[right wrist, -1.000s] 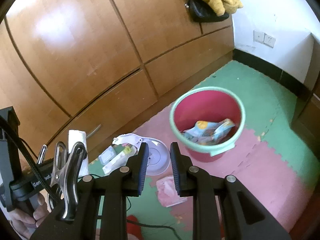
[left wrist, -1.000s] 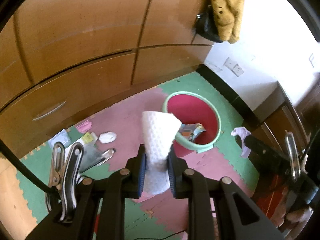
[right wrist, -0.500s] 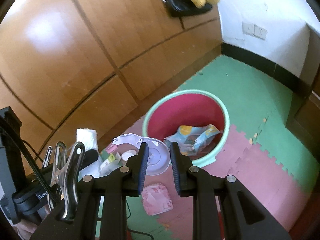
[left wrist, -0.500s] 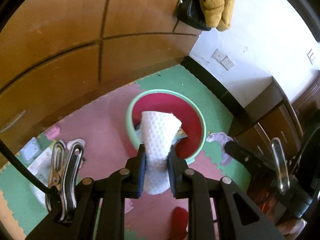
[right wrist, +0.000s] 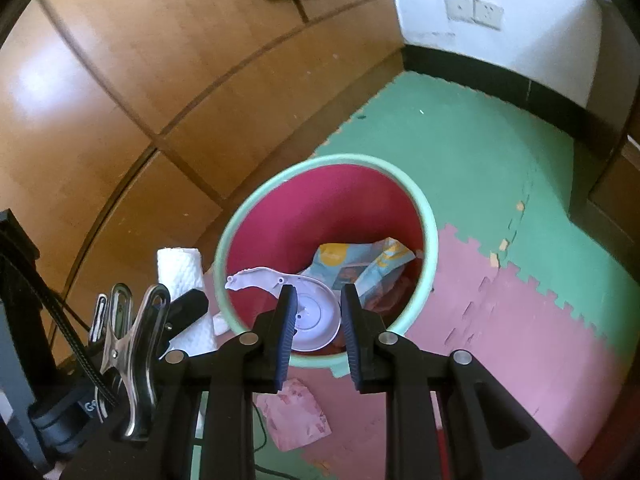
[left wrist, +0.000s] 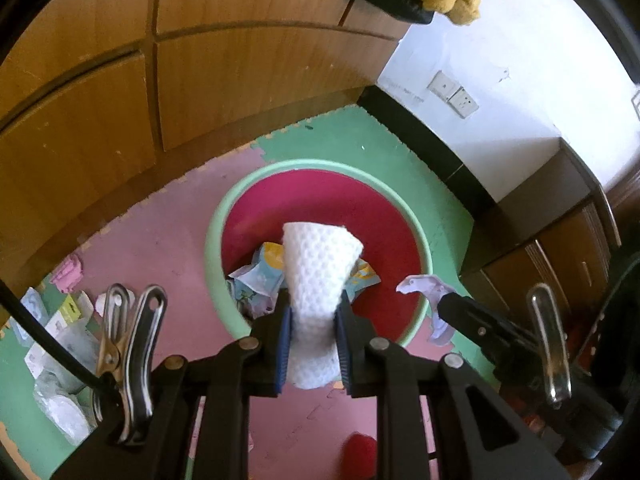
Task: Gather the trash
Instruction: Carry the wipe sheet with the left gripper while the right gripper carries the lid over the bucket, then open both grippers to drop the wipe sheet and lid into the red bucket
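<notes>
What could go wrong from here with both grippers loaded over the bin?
1. The left gripper pinches the paper towel wad near the bin's near rim; released here, it may land on the mat.
2. The right gripper's white plastic disc piece has a long arm that could catch on the rim.
3. The grippers sit close together; they could collide.

left wrist: looks steeply down along its fingers, close above bin (left wrist: 318, 164) | right wrist: same steep downward aim, close above bin (right wrist: 428, 220) | shared: bin, foam mat (left wrist: 384, 136), cabinet (left wrist: 240, 68), wall sockets (left wrist: 454, 90); each view catches the other gripper at its edge
</notes>
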Motion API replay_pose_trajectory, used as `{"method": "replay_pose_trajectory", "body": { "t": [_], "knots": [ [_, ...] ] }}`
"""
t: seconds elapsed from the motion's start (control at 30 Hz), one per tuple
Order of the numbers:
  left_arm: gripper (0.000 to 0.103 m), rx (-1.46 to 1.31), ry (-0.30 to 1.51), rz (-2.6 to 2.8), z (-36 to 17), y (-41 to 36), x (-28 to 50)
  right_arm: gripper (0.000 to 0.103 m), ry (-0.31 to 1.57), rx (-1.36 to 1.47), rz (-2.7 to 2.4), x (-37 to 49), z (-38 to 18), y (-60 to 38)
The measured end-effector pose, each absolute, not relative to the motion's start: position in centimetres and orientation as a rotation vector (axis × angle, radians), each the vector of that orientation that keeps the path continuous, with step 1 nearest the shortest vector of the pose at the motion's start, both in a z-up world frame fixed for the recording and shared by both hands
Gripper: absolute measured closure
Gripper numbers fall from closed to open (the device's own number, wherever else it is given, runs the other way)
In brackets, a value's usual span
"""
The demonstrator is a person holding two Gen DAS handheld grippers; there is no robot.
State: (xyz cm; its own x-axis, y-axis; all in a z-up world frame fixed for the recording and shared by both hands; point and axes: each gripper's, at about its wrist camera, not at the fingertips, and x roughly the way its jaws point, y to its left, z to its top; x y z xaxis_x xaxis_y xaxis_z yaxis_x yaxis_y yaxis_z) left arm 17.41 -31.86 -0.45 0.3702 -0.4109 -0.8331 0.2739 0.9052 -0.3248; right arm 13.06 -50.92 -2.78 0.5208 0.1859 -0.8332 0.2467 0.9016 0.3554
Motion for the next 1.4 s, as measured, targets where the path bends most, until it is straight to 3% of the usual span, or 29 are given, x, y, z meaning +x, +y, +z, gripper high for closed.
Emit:
{"method": "replay_pose_trajectory", "body": {
  "t": [0.53,1.4],
  "knots": [
    [0.082,-0.059,1.14,-0.429,-4.0,-34.8,18.8,0.08,1.083,0.492,-0.129,14.2,-6.8,-51.5],
    [0.078,-0.036,1.157,-0.4,-4.7,-35.2,18.7,0.079,1.085,0.509,-0.161,14.0,-7.3,-51.6]
  ]
}}
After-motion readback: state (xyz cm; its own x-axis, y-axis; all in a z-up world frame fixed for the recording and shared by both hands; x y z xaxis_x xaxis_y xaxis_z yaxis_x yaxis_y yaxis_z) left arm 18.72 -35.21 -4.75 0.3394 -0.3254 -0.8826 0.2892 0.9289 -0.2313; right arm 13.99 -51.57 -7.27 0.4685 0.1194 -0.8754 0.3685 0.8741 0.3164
